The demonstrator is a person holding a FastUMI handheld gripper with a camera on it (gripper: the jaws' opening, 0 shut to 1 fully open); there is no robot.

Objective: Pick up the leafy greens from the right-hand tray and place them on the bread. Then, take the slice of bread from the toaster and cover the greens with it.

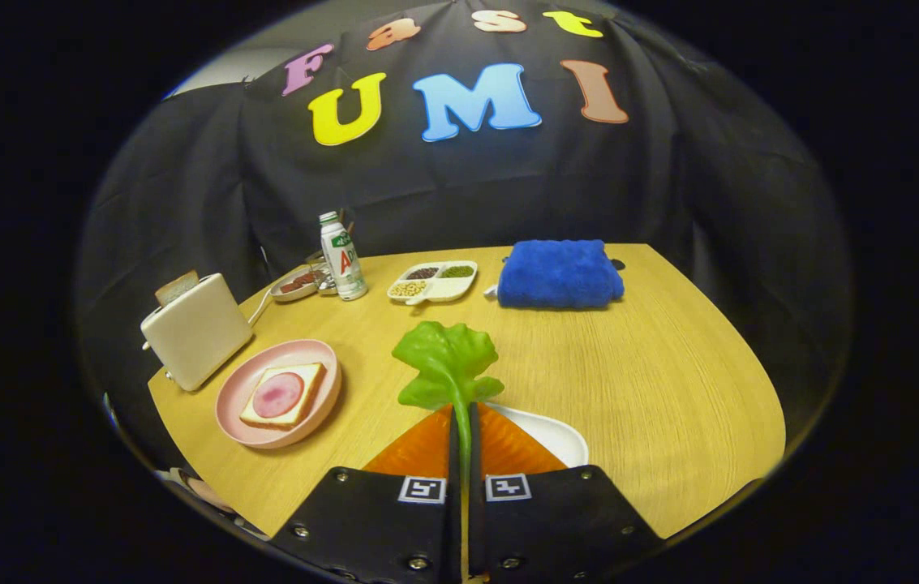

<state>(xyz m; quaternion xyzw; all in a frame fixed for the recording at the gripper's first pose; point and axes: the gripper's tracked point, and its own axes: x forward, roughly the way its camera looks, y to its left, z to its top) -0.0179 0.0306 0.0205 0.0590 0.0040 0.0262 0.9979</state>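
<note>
I had the gripper (464,422) clamped narrow on the greens (448,361), both fingers (418,450) pressed against the stem, so the leaf stood up just ahead of the tips and off the table (670,365). Taking the pink plate (232,410) as my mark: it sat to the left of the greens, and on it lay the bread (309,381), one slice flat with a round of ham (278,394) on top. The toaster (195,331) stood just behind the plate on its left, close by it, with a second slice (176,287) poking out of the slot. The white tray (556,434) was to the right of the plate, right under my fingers and partly hidden by them. Farther back from the plate I saw a bottle (343,256), a small dish (294,285) beside it, and a divided dish (435,281) of beans to the right of the bottle. Farthest right of the plate, at the table's back edge, a folded blue towel (560,273) lay flat
</note>
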